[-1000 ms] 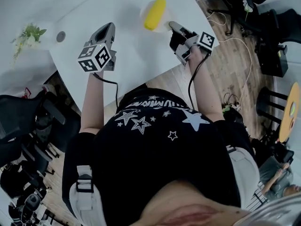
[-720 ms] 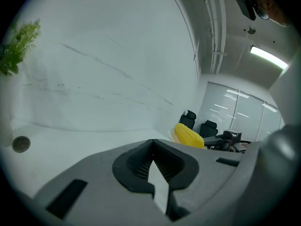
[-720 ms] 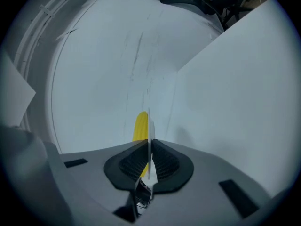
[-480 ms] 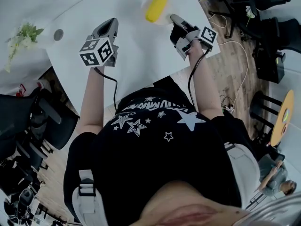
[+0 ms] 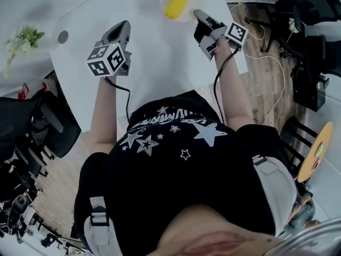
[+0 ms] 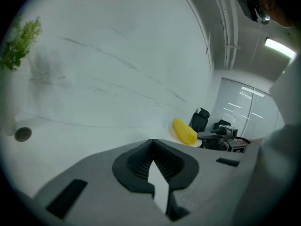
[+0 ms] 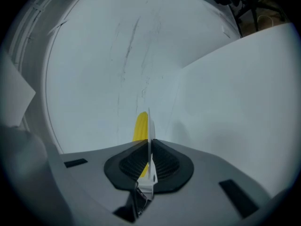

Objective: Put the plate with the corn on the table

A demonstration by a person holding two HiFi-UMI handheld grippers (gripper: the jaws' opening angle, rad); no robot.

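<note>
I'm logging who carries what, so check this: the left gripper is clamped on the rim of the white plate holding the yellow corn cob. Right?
No, it is the right gripper that is clamped on the rim of the white plate holding the yellow corn cob. The right gripper view shows that rim between its jaws; the left gripper is shut on nothing.

Yellow corn [image 5: 177,0] on plate [image 5: 163,1], seemingly on table [image 5: 149,47]
</note>
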